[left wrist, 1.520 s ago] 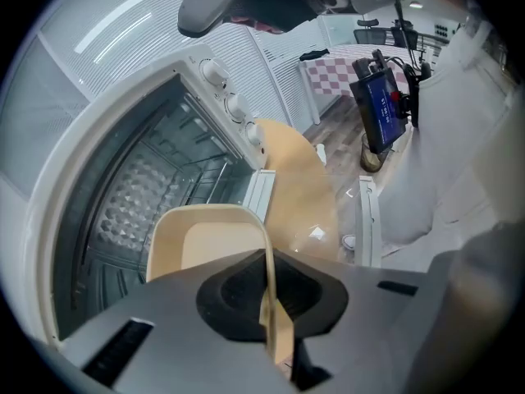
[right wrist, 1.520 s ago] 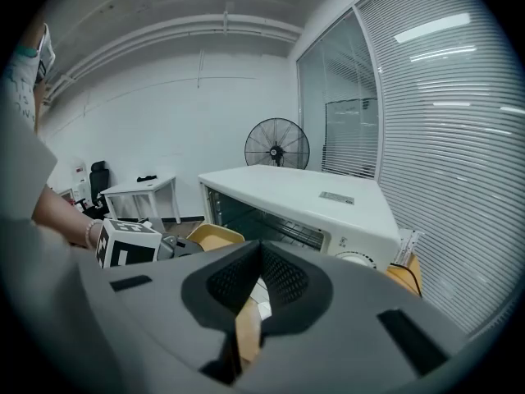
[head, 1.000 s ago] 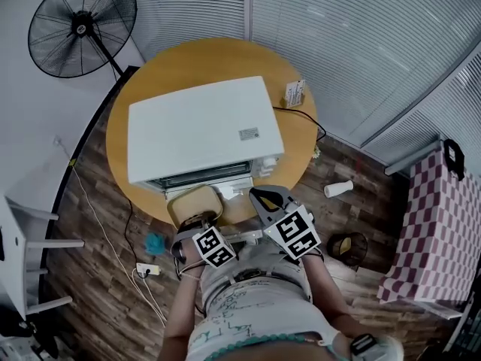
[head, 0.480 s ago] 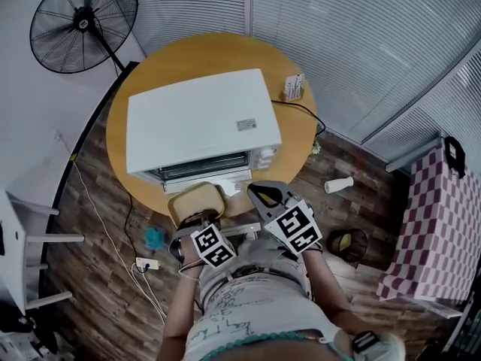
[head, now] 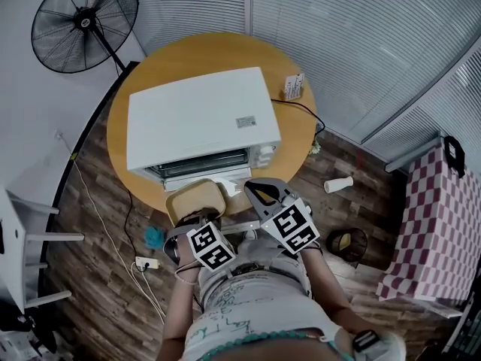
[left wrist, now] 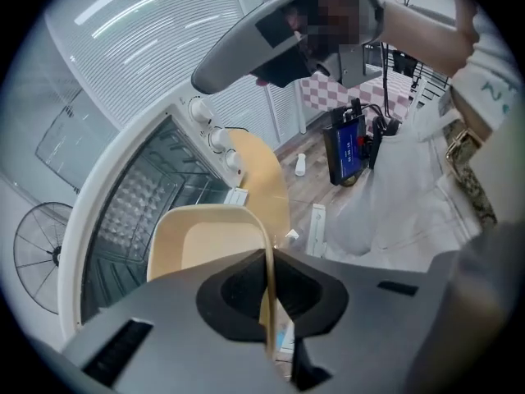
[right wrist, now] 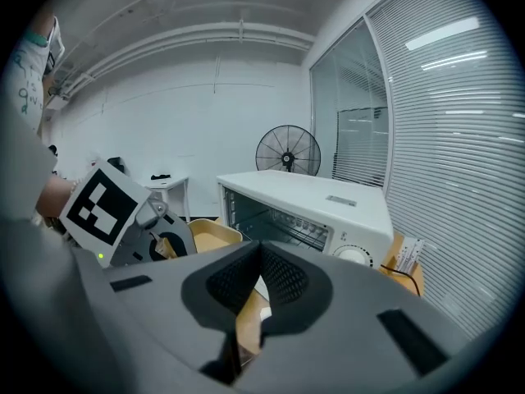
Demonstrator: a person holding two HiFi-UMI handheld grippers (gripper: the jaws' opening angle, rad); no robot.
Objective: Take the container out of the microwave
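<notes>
one fan (head: 83,22) behind microwave (head: 199,122)

- No legible txt, nos. or brands anywhere.
- Sticker (head: 246,122) on microwave (head: 188,122) top, 3 o'clock side: print too small to read.
- Small box (head: 294,89), 1 o'clock of microwave: print blurred.
- Marker cubes (head: 210,247) (head: 294,228): b/w square codes only, no letters.
- Blue screen (left wrist: 349,148): unreadable.
</notes>
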